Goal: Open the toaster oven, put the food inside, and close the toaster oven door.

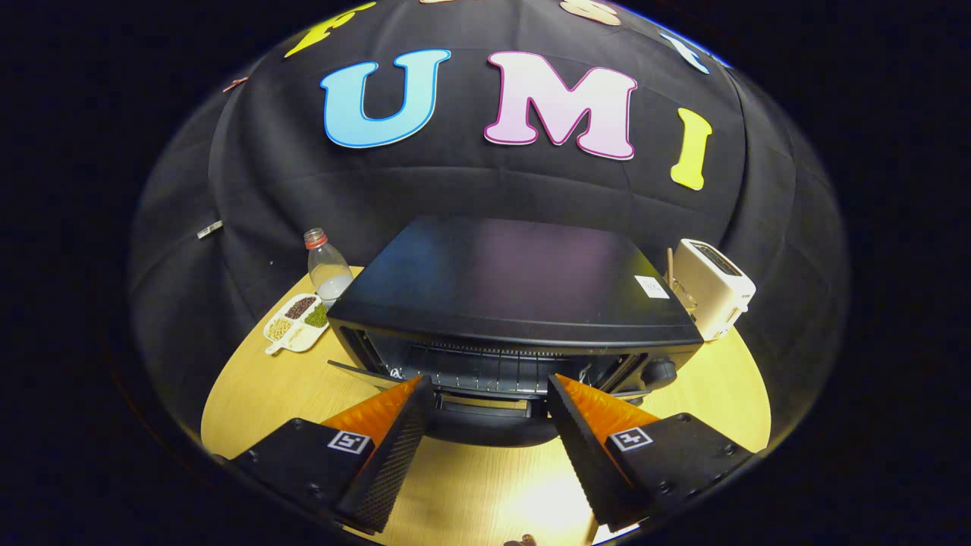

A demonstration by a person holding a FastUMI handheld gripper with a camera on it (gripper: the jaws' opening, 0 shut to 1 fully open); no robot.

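Observation:
A black toaster oven (516, 288) stands in the middle of a round wooden table (250, 394), seen from above and in front. Its door (489, 428) is folded down toward me, and the wire rack (485, 369) inside shows through the opening. My gripper (491, 383) is open, fingers spread wide, with the tips just above the lowered door at the oven's mouth. Nothing is held between them. A small brown thing (522, 540) peeks in close beneath the fingers; I cannot tell what it is.
A clear plastic bottle (328, 267) and a white divided dish of beans (297, 322) sit left of the oven. A white pop-up toaster (713, 287) stands to its right. A control knob (660, 371) sticks out at the oven's right front. Bare tabletop lies below the fingers.

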